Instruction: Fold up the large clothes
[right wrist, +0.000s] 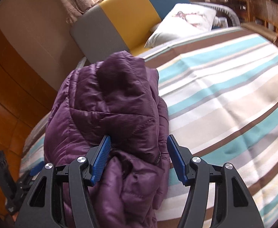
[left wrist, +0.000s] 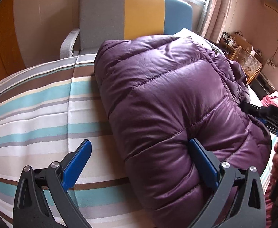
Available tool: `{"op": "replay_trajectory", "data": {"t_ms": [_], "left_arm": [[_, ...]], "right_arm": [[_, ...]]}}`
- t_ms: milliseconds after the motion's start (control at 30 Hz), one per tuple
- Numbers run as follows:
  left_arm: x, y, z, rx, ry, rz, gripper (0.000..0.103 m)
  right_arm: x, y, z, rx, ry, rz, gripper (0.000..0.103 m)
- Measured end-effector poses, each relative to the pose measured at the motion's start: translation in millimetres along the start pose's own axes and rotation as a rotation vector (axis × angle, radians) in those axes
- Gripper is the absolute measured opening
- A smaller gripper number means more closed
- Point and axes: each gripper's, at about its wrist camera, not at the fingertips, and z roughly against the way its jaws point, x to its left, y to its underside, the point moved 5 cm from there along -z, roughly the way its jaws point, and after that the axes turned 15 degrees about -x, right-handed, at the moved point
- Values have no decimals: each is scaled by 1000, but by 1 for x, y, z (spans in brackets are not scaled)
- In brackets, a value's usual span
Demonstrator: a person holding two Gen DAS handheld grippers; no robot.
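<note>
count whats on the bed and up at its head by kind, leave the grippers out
purple down jacket: 1
striped bedspread: 1
white pillow: 1
grey, yellow and blue headboard: 1
total: 4

Each of the two handheld grippers is built the same way. The left gripper (left wrist: pixel 139 163) has black matte plastic arms shaped like open triangles, each with a long cut-out slot, joined by linkages pinned with round silver screw heads. Its fingers (left wrist: pixel 76 167) are faced with flat, bright blue pads. The right gripper (right wrist: pixel 139 159) matches it: black frame, four shiny round fasteners across the knuckles, and blue pads (right wrist: pixel 101 159) whose inner faces are finely ribbed. From the left camera its dark body with blue parts shows at the right edge, blurred
</note>
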Motion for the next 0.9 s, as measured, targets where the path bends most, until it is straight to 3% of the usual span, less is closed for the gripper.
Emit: {"op": "replay_trajectory", "data": {"t_ms": [100,200,333,667,800,900], "left_arm": [[4,2,-1,12,25,41,101],[9,-3,-1,16,96,139,101],[9,-10,0,-5,179,204,101],[0,-6,-27,73,161,158,101],[3,-8,-24,78,170,122,101],[-4,-12,-26,70,147,68,101]], "right_arm": [[-8,2,-15,37,-43,-50,61],[-16,3,-30,85,-86,-112,63],[-19,1,-40,147,-124,-90,66],[-9,-5,-56,199,-125,13,65],[-11,-10,-56,219,-166,14,64],[-10,-9,-59,209,-138,13,63]]}}
